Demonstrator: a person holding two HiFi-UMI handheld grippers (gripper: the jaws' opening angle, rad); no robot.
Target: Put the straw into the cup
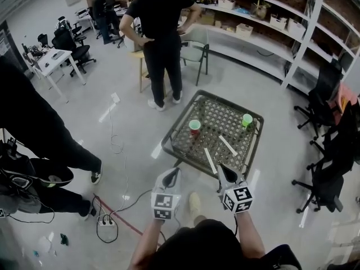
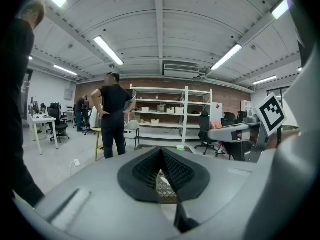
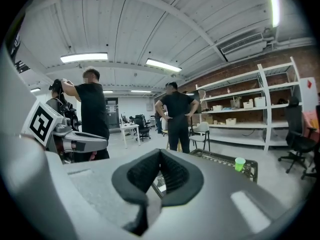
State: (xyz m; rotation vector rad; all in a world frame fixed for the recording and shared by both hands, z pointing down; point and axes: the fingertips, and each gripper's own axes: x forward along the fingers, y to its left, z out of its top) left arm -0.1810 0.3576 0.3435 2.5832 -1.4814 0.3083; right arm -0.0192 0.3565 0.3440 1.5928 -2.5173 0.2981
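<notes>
**Operator:** Where are the straws?

**Spotter:** Two white straws lie flat on the lattice table (image 1: 178, 122), apart from each other. The nearer straw (image 1: 209, 161) lies just ahead of your right tongs (image 1: 221, 169), with its near end close to their tips. I cannot tell whether it touches them. The other straw (image 1: 228, 145) lies a little farther ahead and to the right.

**Operator:** And the cups?

**Spotter:** The red cup (image 1: 194, 126) stands upright ahead of your left tongs (image 1: 176, 172), beyond the straws. The green cup (image 1: 247, 120) stands upright ahead and to the right of your right tongs, near the table's far corner. Neither cup touches a straw.

**Operator:** How are my tongs?

**Spotter:** Both pairs are closed, with the ribbed pads meeting at the tips and nothing gripped between them. You hold them side by side over the table's near edge, tilted slightly downward.

**Operator:** What's around us?

**Spotter:** A person in black (image 1: 160, 38) stands beyond the table, ahead of your left tongs, with hands on hips. A chair (image 1: 196, 52) stands beside that person. White shelves (image 1: 264, 30) run ahead and to the right. Black office chairs (image 1: 320, 103) stand off to the right of your right tongs. A power strip (image 1: 106, 224) lies on the floor to the left of your left tongs.
</notes>
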